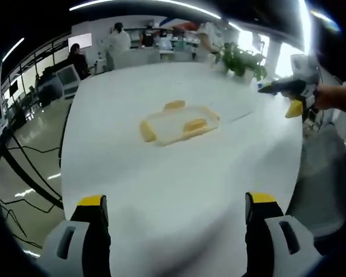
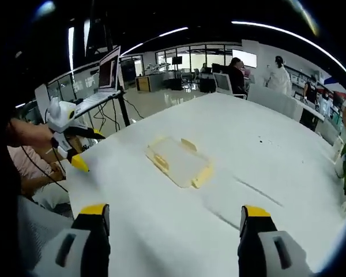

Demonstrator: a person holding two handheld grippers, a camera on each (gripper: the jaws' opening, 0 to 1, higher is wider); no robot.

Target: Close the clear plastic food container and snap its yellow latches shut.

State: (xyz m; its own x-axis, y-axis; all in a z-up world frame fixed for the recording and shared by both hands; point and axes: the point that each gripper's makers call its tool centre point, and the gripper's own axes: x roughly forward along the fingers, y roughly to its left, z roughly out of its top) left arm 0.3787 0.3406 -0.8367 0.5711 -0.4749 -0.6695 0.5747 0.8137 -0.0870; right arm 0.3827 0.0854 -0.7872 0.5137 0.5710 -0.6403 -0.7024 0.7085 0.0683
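A clear plastic food container (image 1: 179,122) (image 2: 180,161) lies flat on the white table (image 1: 179,184) (image 2: 265,150), its lid on and yellow latches at its sides. My left gripper (image 1: 176,205) stands open near the table's edge, well short of the container, with nothing between its fingers. It also appears in the right gripper view, held by a hand at the left (image 2: 75,153). My right gripper (image 2: 173,213) is open too, apart from the container. In the left gripper view it hangs at the right edge (image 1: 291,95), off to the side of the table.
A potted plant (image 1: 242,60) stands at the table's far end. Several people and desks fill the office behind. A laptop on a stand (image 2: 106,78) is beside the table, with cables on the floor (image 1: 23,173). A person's sleeve (image 2: 29,167) is at the left.
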